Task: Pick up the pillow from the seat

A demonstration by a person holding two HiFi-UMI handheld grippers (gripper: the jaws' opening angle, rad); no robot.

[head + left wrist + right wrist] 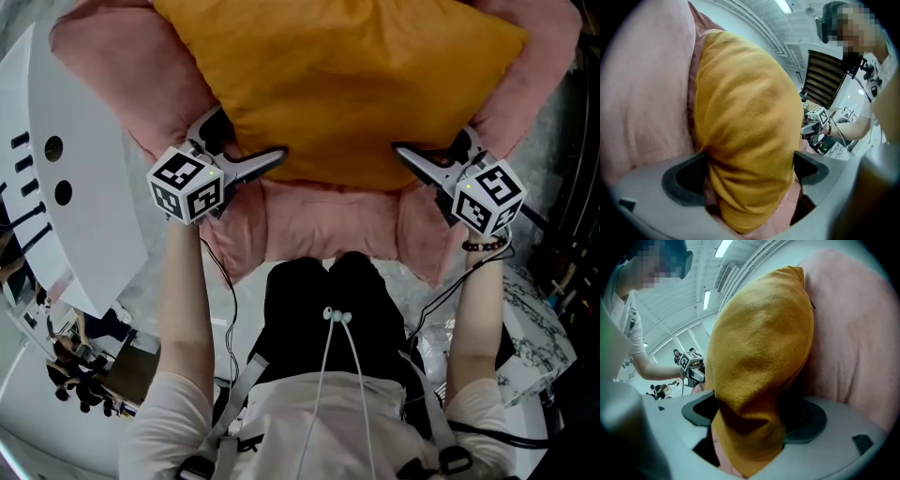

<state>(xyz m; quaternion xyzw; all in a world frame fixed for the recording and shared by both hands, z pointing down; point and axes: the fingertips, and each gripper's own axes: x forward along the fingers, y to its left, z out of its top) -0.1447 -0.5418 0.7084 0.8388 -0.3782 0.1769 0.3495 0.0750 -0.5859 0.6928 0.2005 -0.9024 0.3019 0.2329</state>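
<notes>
**A:** Any print worth calling out?

**B:** Only coded patterns. There are black-and-white square markers on the cube [186,183] of the left hand-held gripper [277,153] and on the cube [487,194] of the right hand-held gripper [400,149].

**A:** And the mustard-yellow soft fabric pillow [347,75]?

**B:** Its near edge sits between the two tips, pinched from both sides. The rest spreads away beyond them. The pink plush seat [328,220] lies under and around it, touching it.

**A:** Over to the left gripper view. What's the grip like?

**B:** The left hand-held gripper [747,173] has closed its jaws on the pillow [745,117]. A thick fold of yellow cloth fills the gap between the dark pads [686,176] and bulges out above them. The seat [642,93] presses against the pillow on this gripper's left.

**A:** And the right one?

**B:** Same story. The right hand-held gripper [754,416] is clamped on the pillow [759,348], with the cloth squeezed narrow between the jaws and hanging below them. The seat [853,333] is on its right.

**A:** Has the pillow cleared the seat?

**B:** I can't tell.
</notes>
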